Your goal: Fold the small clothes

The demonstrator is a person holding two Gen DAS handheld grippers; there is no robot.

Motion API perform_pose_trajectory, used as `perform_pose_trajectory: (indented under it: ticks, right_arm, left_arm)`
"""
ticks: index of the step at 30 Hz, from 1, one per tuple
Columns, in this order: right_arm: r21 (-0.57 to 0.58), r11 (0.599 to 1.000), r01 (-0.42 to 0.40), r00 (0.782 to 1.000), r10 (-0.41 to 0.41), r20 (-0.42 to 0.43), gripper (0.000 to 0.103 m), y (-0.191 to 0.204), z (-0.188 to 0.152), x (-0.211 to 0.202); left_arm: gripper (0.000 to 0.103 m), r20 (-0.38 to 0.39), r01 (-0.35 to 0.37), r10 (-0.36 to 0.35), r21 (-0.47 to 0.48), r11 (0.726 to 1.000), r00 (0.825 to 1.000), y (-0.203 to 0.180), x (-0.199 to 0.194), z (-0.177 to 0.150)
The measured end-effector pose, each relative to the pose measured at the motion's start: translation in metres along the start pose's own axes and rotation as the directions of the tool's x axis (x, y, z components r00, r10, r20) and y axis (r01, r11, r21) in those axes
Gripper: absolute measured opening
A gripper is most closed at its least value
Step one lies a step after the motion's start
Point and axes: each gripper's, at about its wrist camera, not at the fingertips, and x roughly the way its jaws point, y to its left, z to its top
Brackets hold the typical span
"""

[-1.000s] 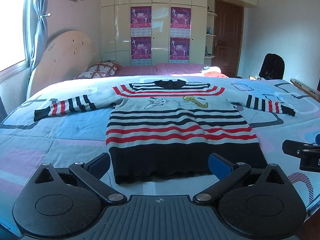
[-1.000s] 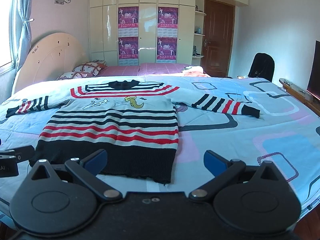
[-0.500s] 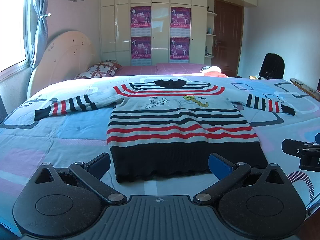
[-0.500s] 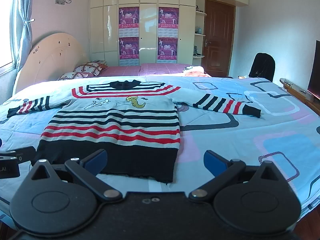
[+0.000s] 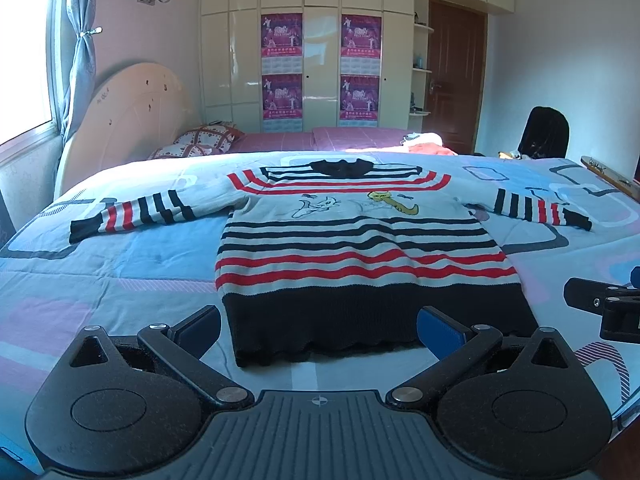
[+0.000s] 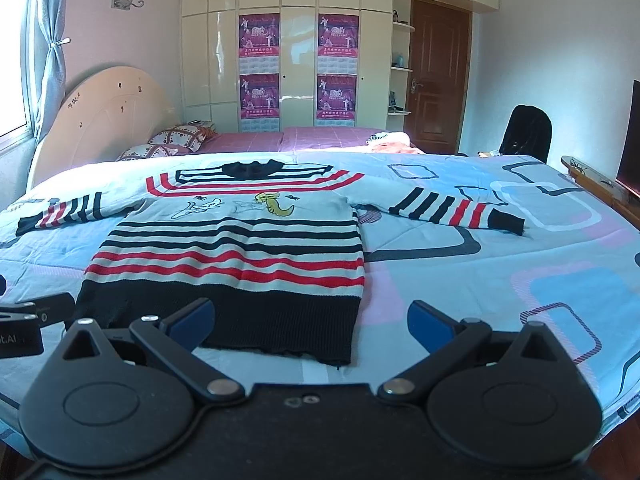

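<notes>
A small striped sweater [image 5: 352, 248] lies flat and face up on the bed, sleeves spread to both sides, black hem nearest me. It also shows in the right wrist view [image 6: 236, 248]. My left gripper [image 5: 320, 328] is open and empty, just short of the hem's middle. My right gripper [image 6: 312, 320] is open and empty, near the hem's right corner. The right gripper's body [image 5: 604, 304] shows at the right edge of the left wrist view, and the left gripper's body [image 6: 28, 316] at the left edge of the right wrist view.
The blue patterned bedspread [image 5: 100, 280] covers the bed. A cream headboard [image 5: 128, 120] and pillows [image 5: 200, 144] stand at far left. A wardrobe [image 5: 304, 60], a door [image 5: 456, 76] and a black chair [image 5: 544, 132] stand behind. A wooden ledge [image 6: 600, 188] runs along the right.
Both grippers have edged slightly back or up, so the sweater sits a little lower in view. The jaws stay open and the sweater has not moved.
</notes>
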Motion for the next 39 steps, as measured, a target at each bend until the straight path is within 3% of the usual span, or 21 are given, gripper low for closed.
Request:
perform_pose_trajectory:
  ticks: [31, 39]
  right_arm:
    - [0.013, 1.000, 0.000, 1.000, 0.000, -0.002, 0.103, -0.005, -0.002, 0.004]
    - [0.046, 0.999, -0.016, 0.999, 0.015, 0.038, 0.103, -0.032, 0.009, 0.007]
  left_arm:
    - [0.103, -0.005, -0.003, 0.003, 0.014, 1.000, 1.000, -0.003, 0.001, -0.001]
    - [0.103, 0.025, 0.010, -0.010, 0.002, 1.000, 1.000, -0.004, 0.016, 0.024]
